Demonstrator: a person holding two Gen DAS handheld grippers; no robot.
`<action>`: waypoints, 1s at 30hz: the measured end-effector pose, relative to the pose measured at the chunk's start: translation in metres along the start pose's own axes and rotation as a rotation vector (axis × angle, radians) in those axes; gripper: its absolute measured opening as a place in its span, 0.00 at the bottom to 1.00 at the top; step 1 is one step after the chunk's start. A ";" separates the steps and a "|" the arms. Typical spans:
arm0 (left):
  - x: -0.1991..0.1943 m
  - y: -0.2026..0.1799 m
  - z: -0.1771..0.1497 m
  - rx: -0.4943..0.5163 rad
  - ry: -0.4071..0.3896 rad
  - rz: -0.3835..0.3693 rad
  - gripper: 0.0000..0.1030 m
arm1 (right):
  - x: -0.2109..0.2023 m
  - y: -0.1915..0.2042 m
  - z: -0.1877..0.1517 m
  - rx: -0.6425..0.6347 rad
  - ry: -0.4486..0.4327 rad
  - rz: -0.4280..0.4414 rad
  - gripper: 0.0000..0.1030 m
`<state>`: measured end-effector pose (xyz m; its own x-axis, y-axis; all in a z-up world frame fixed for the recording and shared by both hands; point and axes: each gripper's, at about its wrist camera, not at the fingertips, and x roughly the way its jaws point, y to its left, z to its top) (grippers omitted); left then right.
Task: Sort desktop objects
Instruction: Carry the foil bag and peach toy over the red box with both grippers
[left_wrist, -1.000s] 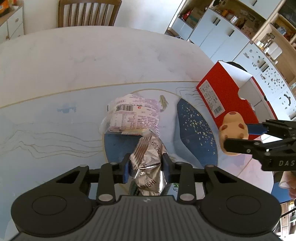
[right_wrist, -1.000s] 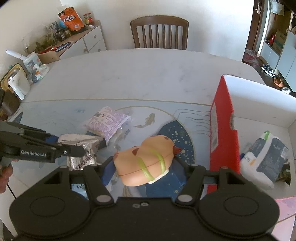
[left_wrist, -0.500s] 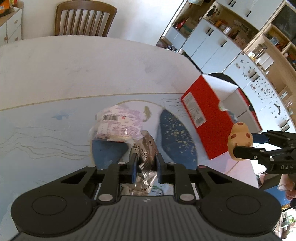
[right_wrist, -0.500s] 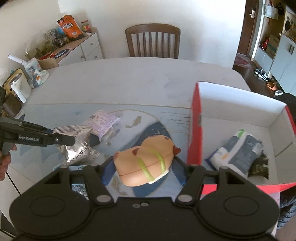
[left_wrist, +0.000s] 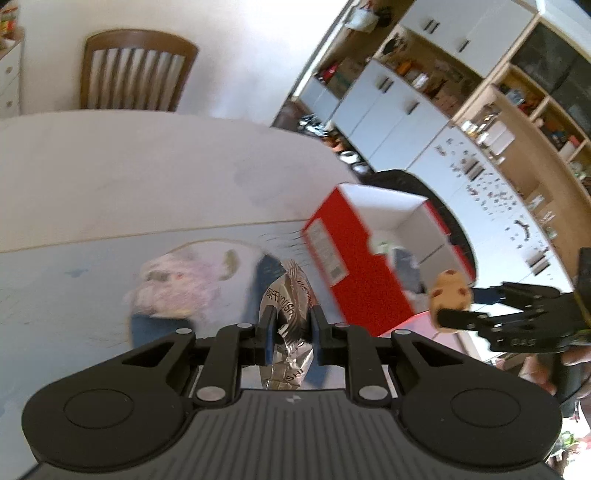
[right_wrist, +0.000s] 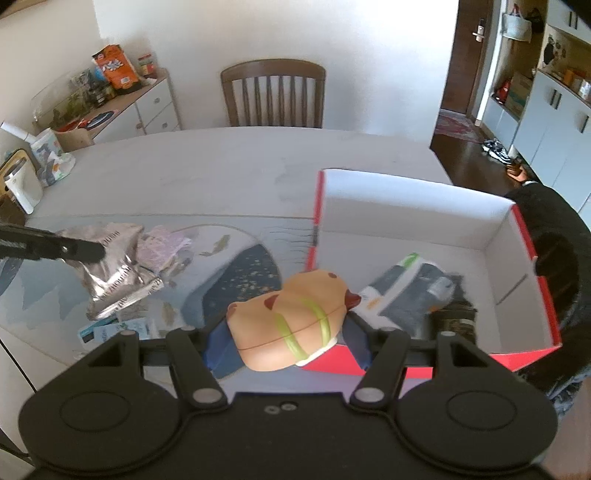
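Capybara toy (right_wrist: 291, 317) clamped in right hand-held gripper (right_wrist: 288, 332) hangs at red box (right_wrist: 406, 206) near wall, box just ahead-right, nearer than left hand-held gripper (left_wrist: 290, 328) clamped on silver pouch (left_wrist: 286, 314) raised off worktop (right_wrist: 221, 170).

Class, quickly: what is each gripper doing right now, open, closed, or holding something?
Left gripper: closed on the silver foil packet.
Right gripper: closed on the tan capybara toy.
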<state>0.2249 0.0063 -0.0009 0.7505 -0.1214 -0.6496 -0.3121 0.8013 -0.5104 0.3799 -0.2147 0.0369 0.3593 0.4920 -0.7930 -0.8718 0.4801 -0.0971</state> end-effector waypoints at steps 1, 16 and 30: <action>0.000 -0.007 0.002 0.005 -0.005 -0.012 0.17 | -0.001 -0.004 -0.001 0.000 -0.001 -0.006 0.62; 0.051 -0.105 0.036 0.106 -0.013 -0.137 0.17 | -0.013 -0.068 -0.007 0.005 0.005 -0.068 0.62; 0.106 -0.160 0.065 0.202 0.002 -0.102 0.17 | -0.009 -0.119 -0.001 0.018 0.003 -0.108 0.62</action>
<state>0.3925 -0.0969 0.0486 0.7712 -0.2089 -0.6013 -0.1110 0.8860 -0.4503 0.4803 -0.2767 0.0549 0.4502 0.4343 -0.7802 -0.8217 0.5436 -0.1716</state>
